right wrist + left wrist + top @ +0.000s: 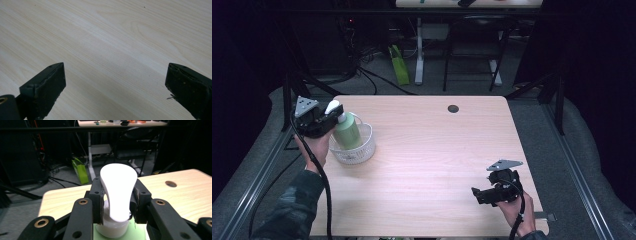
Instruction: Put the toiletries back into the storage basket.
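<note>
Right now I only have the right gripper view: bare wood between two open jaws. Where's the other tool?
Observer: The left tool is at the table's far left corner, shut on the white pump head of a green bottle.
Operator: Is the bottle standing on the table?
Observer: No, it stands upright inside a clear round basket on the wood.
Operator: And where's my tool relative to that?
Observer: The right tool is near the front right edge, far from the basket, jaws wide apart with nothing between them.
</note>
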`<state>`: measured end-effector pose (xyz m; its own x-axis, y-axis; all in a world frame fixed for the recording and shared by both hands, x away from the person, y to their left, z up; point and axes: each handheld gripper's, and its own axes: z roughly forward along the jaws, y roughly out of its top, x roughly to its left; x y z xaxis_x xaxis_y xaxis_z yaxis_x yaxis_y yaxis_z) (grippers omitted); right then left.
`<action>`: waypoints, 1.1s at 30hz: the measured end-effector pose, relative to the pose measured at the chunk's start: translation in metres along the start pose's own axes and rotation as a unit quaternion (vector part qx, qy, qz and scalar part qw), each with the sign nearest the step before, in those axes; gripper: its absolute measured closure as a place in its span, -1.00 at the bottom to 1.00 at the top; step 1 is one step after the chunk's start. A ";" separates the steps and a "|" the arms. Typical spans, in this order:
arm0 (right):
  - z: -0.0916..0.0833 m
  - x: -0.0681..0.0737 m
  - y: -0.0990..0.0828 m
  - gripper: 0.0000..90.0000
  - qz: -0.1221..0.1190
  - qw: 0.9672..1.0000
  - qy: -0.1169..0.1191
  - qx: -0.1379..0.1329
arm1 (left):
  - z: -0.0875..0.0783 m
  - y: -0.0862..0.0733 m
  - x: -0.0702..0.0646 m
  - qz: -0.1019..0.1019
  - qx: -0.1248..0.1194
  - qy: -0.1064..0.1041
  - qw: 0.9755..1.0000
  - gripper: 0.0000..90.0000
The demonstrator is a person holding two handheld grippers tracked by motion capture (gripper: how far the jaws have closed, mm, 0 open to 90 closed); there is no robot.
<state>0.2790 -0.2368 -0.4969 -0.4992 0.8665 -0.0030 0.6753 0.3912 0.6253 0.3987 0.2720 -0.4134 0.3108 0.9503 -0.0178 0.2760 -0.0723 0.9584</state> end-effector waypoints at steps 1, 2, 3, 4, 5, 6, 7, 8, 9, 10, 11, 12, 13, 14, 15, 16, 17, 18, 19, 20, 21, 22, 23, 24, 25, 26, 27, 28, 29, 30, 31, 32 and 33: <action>0.001 0.000 0.000 -0.94 -0.003 1.000 0.001 0.002 | -0.001 -0.001 0.000 0.003 -0.001 0.002 1.000 0.50; 0.002 0.001 -0.001 -0.94 -0.004 1.000 0.000 0.004 | -0.003 -0.003 0.000 0.003 -0.004 0.002 1.000 0.51; 0.002 0.001 -0.001 -0.94 -0.005 1.000 0.002 0.004 | -0.004 -0.004 0.001 0.000 -0.005 0.003 1.000 0.51; 0.002 0.001 -0.001 -0.94 -0.005 1.000 0.002 0.004 | -0.004 -0.004 0.001 0.000 -0.005 0.003 1.000 0.51; 0.001 0.001 -0.001 -0.94 -0.008 1.000 0.000 0.004 | -0.007 -0.004 0.003 -0.005 -0.005 0.001 1.000 0.51; 0.001 0.001 -0.001 -0.94 -0.007 1.000 0.001 0.002 | -0.008 -0.004 0.003 -0.004 -0.004 0.000 1.000 0.50; 0.001 0.001 -0.001 -0.94 -0.005 1.000 0.001 0.002 | -0.008 -0.003 0.003 -0.002 -0.001 0.000 1.000 0.50; 0.001 0.001 -0.001 -0.94 -0.005 1.000 0.001 0.002 | -0.008 -0.003 0.003 -0.002 -0.001 0.000 1.000 0.50; 0.001 0.001 -0.001 -0.94 -0.005 1.000 0.001 0.002 | -0.008 -0.003 0.002 -0.001 0.000 -0.002 1.000 0.50; 0.002 0.001 0.000 -0.94 -0.007 1.000 0.002 0.004 | -0.008 -0.004 0.002 -0.007 -0.002 -0.002 1.000 0.50; 0.003 0.002 0.000 -0.94 -0.008 1.000 0.002 0.005 | -0.009 -0.004 0.002 -0.009 -0.003 -0.002 1.000 0.50; 0.002 0.002 0.000 -0.94 -0.006 1.000 0.003 0.005 | -0.009 -0.003 0.002 -0.008 -0.001 -0.002 1.000 0.50; 0.002 0.003 0.000 -0.94 -0.006 1.000 0.002 0.005 | -0.009 -0.003 0.002 -0.006 0.002 -0.001 1.000 0.50; 0.003 0.003 0.000 -0.94 -0.009 1.000 0.003 0.006 | -0.009 -0.002 0.003 -0.008 0.004 -0.003 1.000 0.50; 0.003 0.003 0.000 -0.94 -0.011 1.000 0.002 0.006 | -0.009 -0.002 0.003 -0.011 0.005 -0.003 1.000 0.49; 0.003 0.003 0.000 -0.94 -0.010 1.000 0.002 0.006 | -0.009 -0.002 0.003 -0.011 0.006 -0.003 1.000 0.49; 0.002 0.003 0.000 -0.94 -0.007 1.000 0.001 0.007 | -0.010 -0.001 0.003 -0.010 0.010 -0.005 1.000 0.48; 0.002 0.002 0.000 -0.94 -0.006 1.000 0.002 0.004 | -0.010 -0.001 0.003 -0.009 0.013 -0.004 1.000 0.45; 0.002 0.002 -0.001 -0.94 -0.006 1.000 0.001 0.003 | -0.010 0.000 0.003 -0.007 0.016 -0.005 1.000 0.40; 0.002 0.002 -0.001 -0.94 -0.006 1.000 0.001 0.003 | -0.010 0.000 0.003 -0.007 0.016 -0.005 1.000 0.38; 0.002 0.001 -0.001 -0.94 -0.006 1.000 0.000 0.004 | -0.011 0.001 0.003 -0.010 0.017 -0.007 1.000 0.33; 0.001 0.001 -0.001 -0.94 -0.005 1.000 0.000 0.004 | -0.011 0.002 0.003 -0.011 0.020 -0.005 1.000 0.27; 0.001 0.001 0.000 -0.94 -0.006 1.000 0.000 0.003 | -0.012 0.002 0.003 -0.014 0.022 -0.007 1.000 0.17; 0.001 0.001 0.000 -0.94 -0.006 1.000 -0.001 0.002 | -0.012 0.002 0.003 -0.014 0.024 -0.008 1.000 0.10; 0.000 0.001 0.000 -0.94 -0.004 1.000 0.000 0.002 | -0.012 0.002 0.002 -0.014 0.028 -0.006 0.999 -0.01; 0.000 0.001 0.000 -0.94 -0.004 1.000 0.000 0.002 | -0.012 0.002 0.002 -0.014 0.028 -0.006 0.999 -0.12; 0.000 0.001 0.000 -0.94 -0.004 1.000 0.000 0.003 | -0.013 0.003 0.001 -0.012 0.035 -0.008 0.999 -0.22; 0.000 0.001 0.000 -0.94 -0.004 1.000 -0.001 0.003 | -0.013 0.003 0.001 -0.012 0.035 -0.008 0.999 -0.30; 0.000 0.001 0.000 -0.94 -0.005 1.000 -0.002 0.001 | -0.015 0.004 0.000 -0.010 0.036 -0.005 0.999 -0.38; 0.000 0.001 0.000 -0.94 -0.005 1.000 -0.002 0.001 | -0.015 0.004 0.000 -0.010 0.036 -0.005 0.999 -0.46; -0.001 0.001 0.000 -0.94 -0.006 1.000 -0.002 0.001 | -0.017 0.005 -0.001 -0.011 0.035 -0.006 0.999 -0.46; -0.001 0.001 0.000 -0.94 -0.006 1.000 -0.002 0.000 | -0.019 0.006 -0.002 -0.007 0.037 -0.005 0.999 -0.56; -0.001 0.001 0.000 -0.94 -0.006 1.000 -0.002 0.000 | -0.020 0.007 -0.003 -0.005 0.037 -0.003 0.999 -0.63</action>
<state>0.2777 -0.2362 -0.4962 -0.5054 0.8628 -0.0130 0.6691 0.4014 0.6254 0.3812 0.2748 -0.4013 0.3129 0.9493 -0.0287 0.3446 -0.0853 0.9349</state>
